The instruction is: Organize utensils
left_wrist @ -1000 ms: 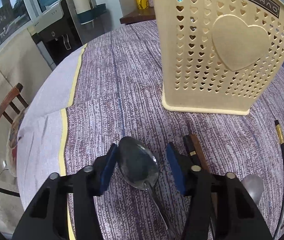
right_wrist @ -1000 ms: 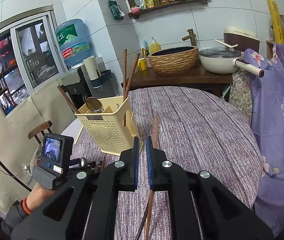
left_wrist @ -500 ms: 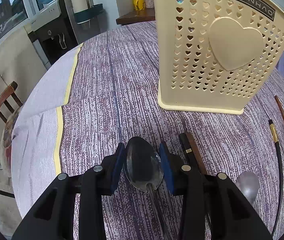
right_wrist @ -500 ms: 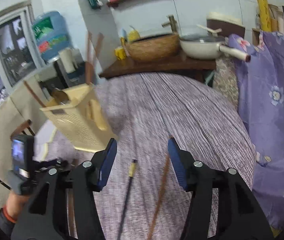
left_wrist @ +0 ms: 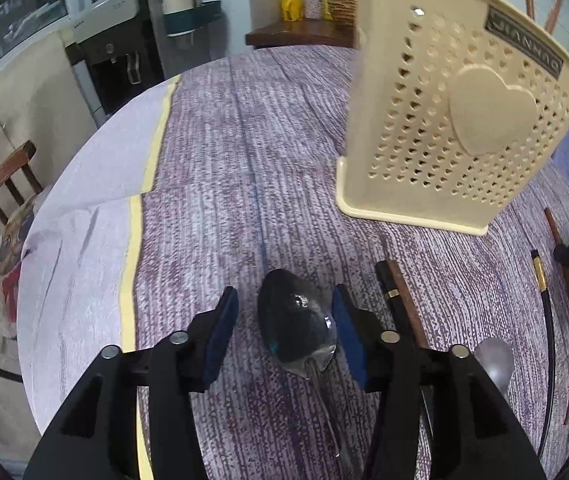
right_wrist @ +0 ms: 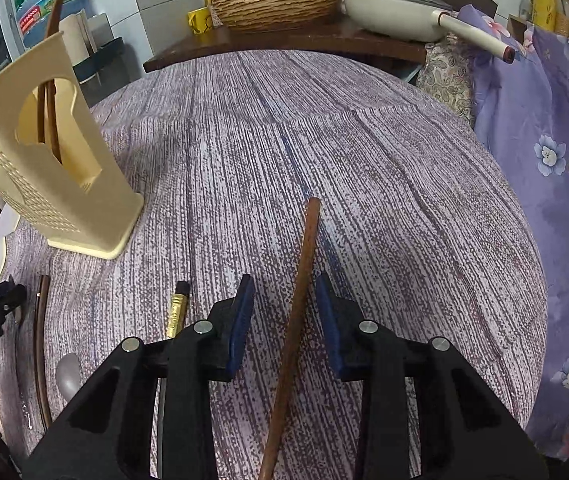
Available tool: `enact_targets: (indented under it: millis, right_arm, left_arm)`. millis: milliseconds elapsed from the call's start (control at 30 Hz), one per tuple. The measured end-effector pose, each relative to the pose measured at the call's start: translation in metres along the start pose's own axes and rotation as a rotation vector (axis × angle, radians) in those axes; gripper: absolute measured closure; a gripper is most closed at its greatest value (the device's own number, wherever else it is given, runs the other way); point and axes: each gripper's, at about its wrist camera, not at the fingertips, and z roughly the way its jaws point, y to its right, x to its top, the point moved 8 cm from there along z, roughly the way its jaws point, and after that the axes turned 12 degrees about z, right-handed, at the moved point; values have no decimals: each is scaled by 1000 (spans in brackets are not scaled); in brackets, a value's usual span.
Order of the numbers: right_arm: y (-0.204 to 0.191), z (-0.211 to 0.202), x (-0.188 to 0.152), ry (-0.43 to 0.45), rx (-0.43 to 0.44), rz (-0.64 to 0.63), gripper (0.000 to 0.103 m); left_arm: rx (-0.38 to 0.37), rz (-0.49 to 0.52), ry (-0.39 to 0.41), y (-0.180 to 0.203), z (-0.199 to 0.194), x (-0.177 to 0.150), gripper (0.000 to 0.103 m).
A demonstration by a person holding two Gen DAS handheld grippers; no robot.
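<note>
Spoon (left_wrist: 298,322) between open left jaws | chopstick (right_wrist: 298,304) between closing right jaws

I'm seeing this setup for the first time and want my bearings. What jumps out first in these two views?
The tall cream holder with heart-shaped holes stands upright on the purple striped tablecloth, with chopsticks already poking out of its top. Nearer, the left gripper straddles a shiny metal spoon lying on the cloth, its jaws having just opened. The right gripper, jaws just closing, has a brown chopstick between its pads, seemingly not yet pinched.
</note>
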Motion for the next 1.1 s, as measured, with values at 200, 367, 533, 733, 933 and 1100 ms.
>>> enact_targets:
  millis: [200,367,533,733,933,1100]
  right_arm:
    - [-4,3,1,-2,-22,-14,70]
    - [-8,5,4,6,-55,-27,79]
    - [-9,12,12,12,-68,-21,94]
    - [-12,13,14,10,-29,-6,95]
    - [-16,-13,21,61,67,23,95]
    - [-20,-56,32,141,155,33,95]
  left_arm:
    - [58,28,-2,9,0,1,39]
    - [70,26,-21,12,8,4,56]
    - [85,45,-28,17,8,8,66]
    - [64,45,-18,18,6,8,67]
    - [13,22,57,18,-13,15,67]
    - [-16,0,148,15,-46,23,67]
